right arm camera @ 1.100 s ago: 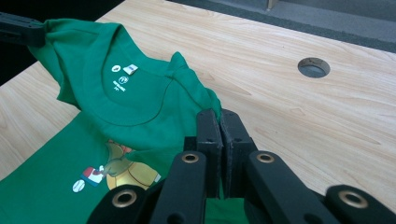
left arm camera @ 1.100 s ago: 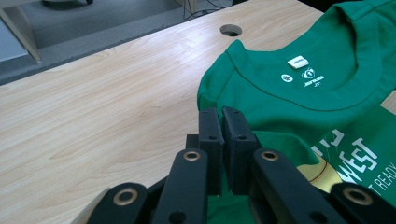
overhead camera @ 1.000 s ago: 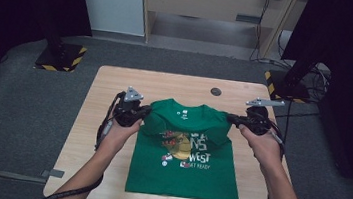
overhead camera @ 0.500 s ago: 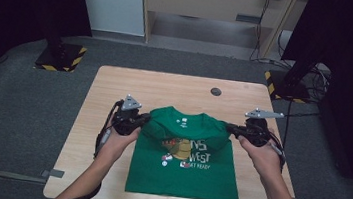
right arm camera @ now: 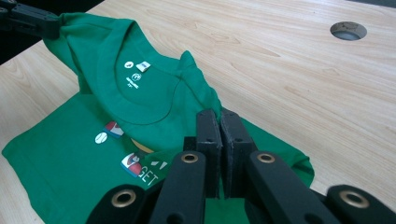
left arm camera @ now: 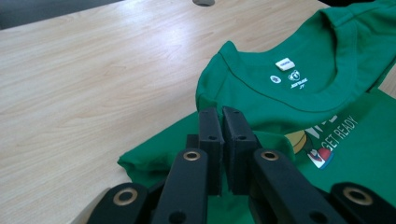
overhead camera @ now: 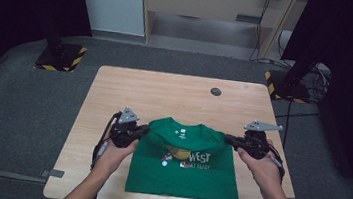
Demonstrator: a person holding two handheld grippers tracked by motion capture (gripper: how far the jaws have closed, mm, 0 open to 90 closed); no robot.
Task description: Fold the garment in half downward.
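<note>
**Both grippers pinch the shirt's top corners**

Left gripper [overhead camera: 141,132] has its jaws pressed together on the left shoulder of the green T-shirt [overhead camera: 183,173], as the left gripper view shows, with cloth [left arm camera: 289,88] bunched just ahead of the tips. That shirt lies on the near half of the wooden table [overhead camera: 165,93], its upper part doubled over toward the person so the collar's inside label faces up. A small round hole [overhead camera: 215,91] sits farther back. Right gripper [overhead camera: 229,139] likewise pinches the right shoulder [right arm camera: 187,93]; how much cloth sits between its pads is hard to judge.
</note>
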